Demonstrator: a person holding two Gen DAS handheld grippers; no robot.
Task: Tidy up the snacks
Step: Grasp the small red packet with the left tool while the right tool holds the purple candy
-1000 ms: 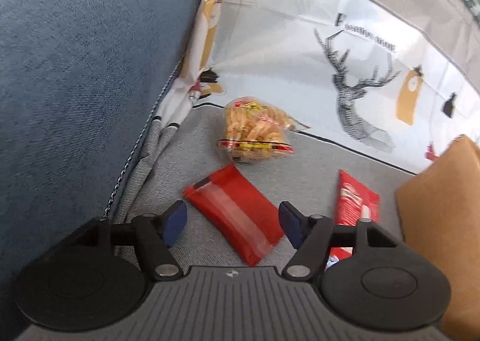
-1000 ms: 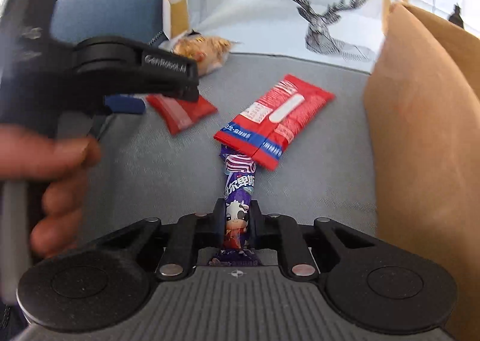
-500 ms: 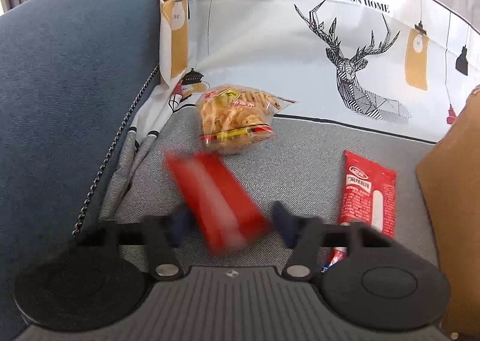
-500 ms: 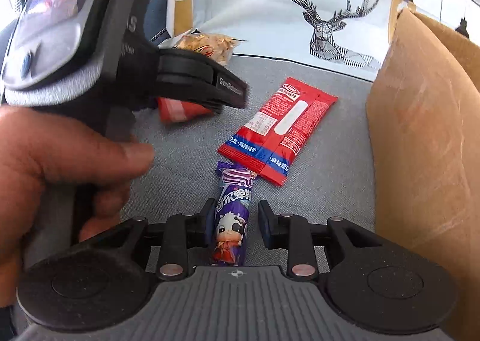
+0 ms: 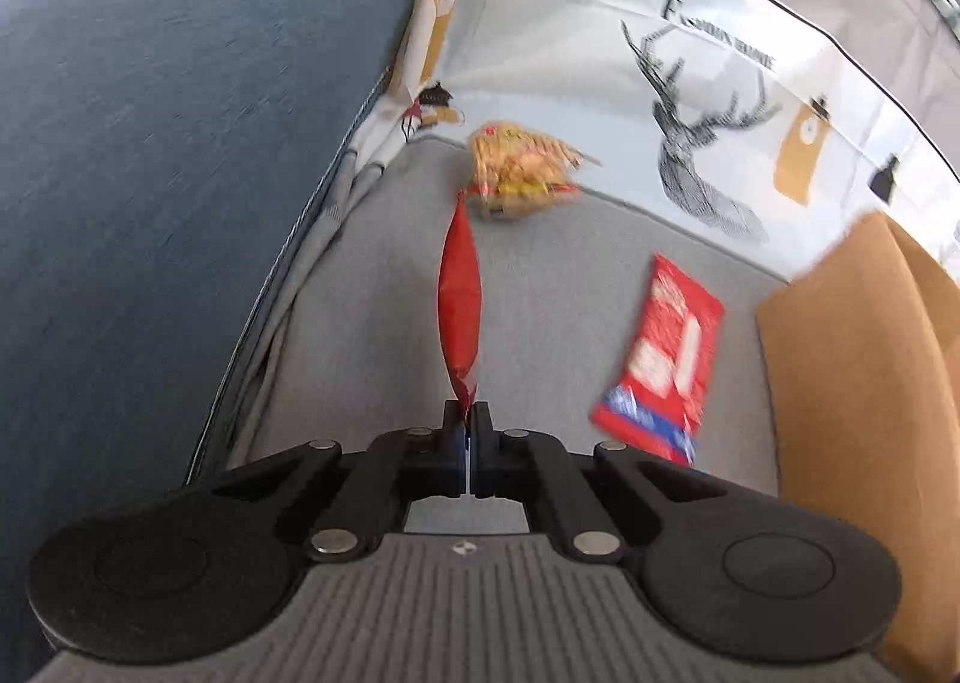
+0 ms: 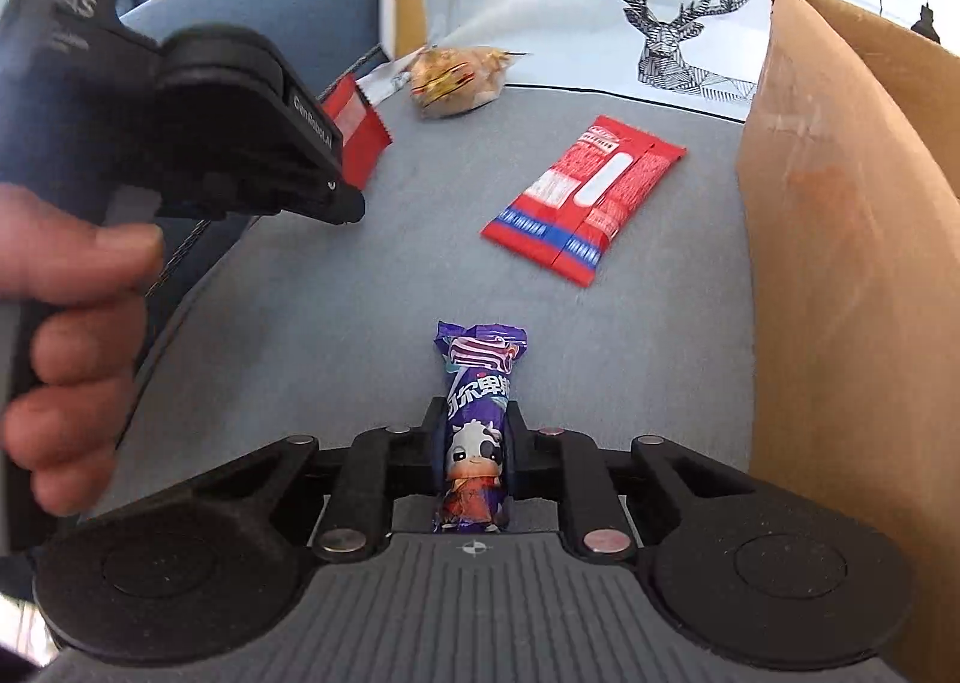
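My left gripper is shut on the edge of a plain red snack packet and holds it edge-on above the grey cushion; the packet also shows in the right wrist view. My right gripper is shut on a purple candy bar with a cartoon cow. A red and blue snack packet lies flat on the cushion, also seen in the left wrist view. A clear bag of yellow crackers lies at the back, blurred in the left wrist view.
A brown cardboard box stands at the right. A blue sofa arm rises at the left. A white deer-print cloth covers the back. The grey seat cushion lies below.
My left gripper closed on the plain red packet and lifted it off the cushion. My right gripper opened briefly around the purple bar, then closed on it again.
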